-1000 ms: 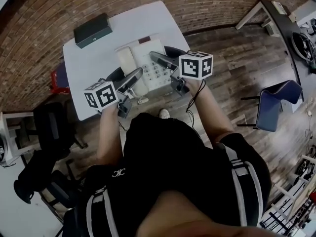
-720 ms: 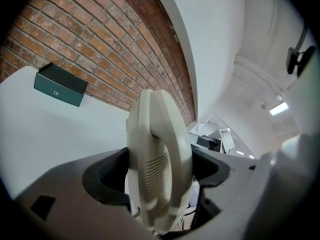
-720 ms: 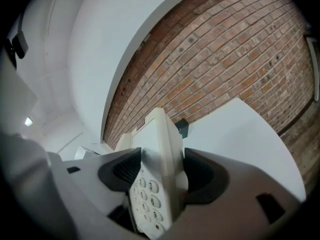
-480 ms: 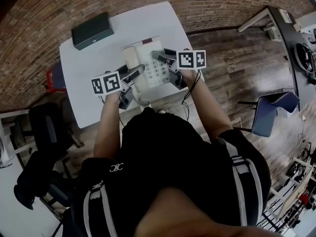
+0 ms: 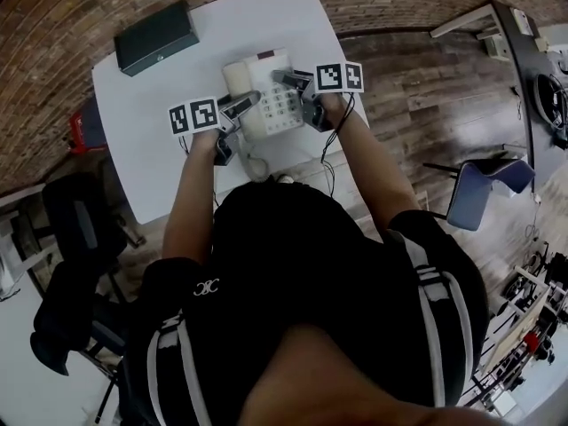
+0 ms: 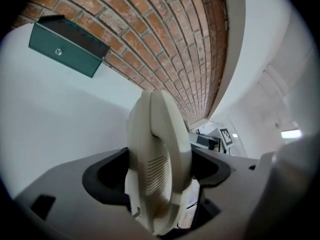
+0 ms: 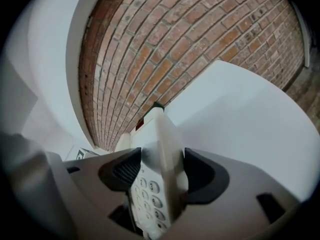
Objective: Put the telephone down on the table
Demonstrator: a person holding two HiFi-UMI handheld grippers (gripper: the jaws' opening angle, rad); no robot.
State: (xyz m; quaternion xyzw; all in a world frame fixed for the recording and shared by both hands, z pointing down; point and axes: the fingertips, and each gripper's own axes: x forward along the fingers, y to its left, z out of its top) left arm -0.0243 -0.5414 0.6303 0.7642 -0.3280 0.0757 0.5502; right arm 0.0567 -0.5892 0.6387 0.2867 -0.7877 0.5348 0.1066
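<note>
My left gripper [image 6: 159, 170] has its fingers pinching the handset [image 6: 160, 134]. Only the right gripper [image 7: 157, 173] view shows fingers clamping the keypad [image 7: 149, 196] edge. From above, the telephone [image 5: 264, 96] is over the white worktop [image 5: 151, 140], with the green box [image 5: 155, 38] well apart.

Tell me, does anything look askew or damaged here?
Nothing stands out. The telephone looks whole, its handset in place, clamped by the left gripper and the right gripper over the table.
</note>
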